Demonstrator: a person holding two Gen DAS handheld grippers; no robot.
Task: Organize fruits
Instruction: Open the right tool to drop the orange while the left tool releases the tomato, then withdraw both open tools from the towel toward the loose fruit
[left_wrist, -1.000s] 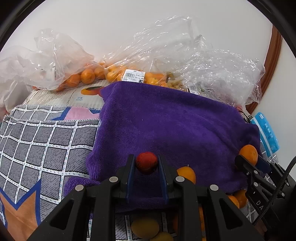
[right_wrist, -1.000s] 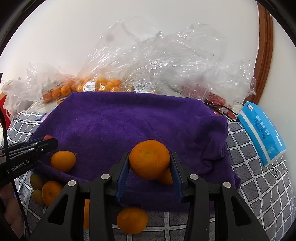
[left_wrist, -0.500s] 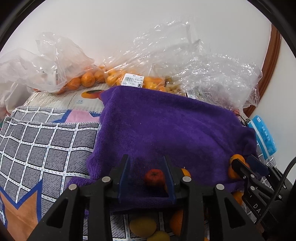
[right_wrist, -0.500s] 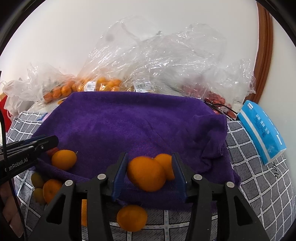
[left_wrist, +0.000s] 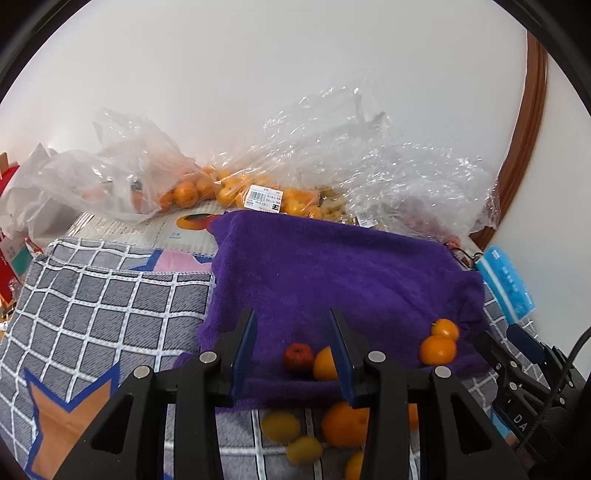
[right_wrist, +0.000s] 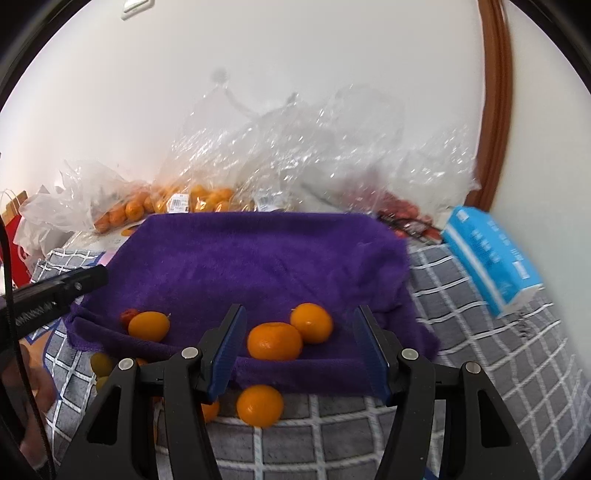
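Mandarin (right_wrist: 274, 340) on purple towel (right_wrist: 258, 258) | right tongs (right_wrist: 298, 341) just opening, released | left tongs (left_wrist: 291, 350) empty, released

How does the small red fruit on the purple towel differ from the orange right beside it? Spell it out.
The red fruit is dark red, the orange bright orange. The red fruit is clearly smaller than the orange. From the right wrist view the orange partly hides the red fruit. Both are roundish and lie near the purple towel's front edge.
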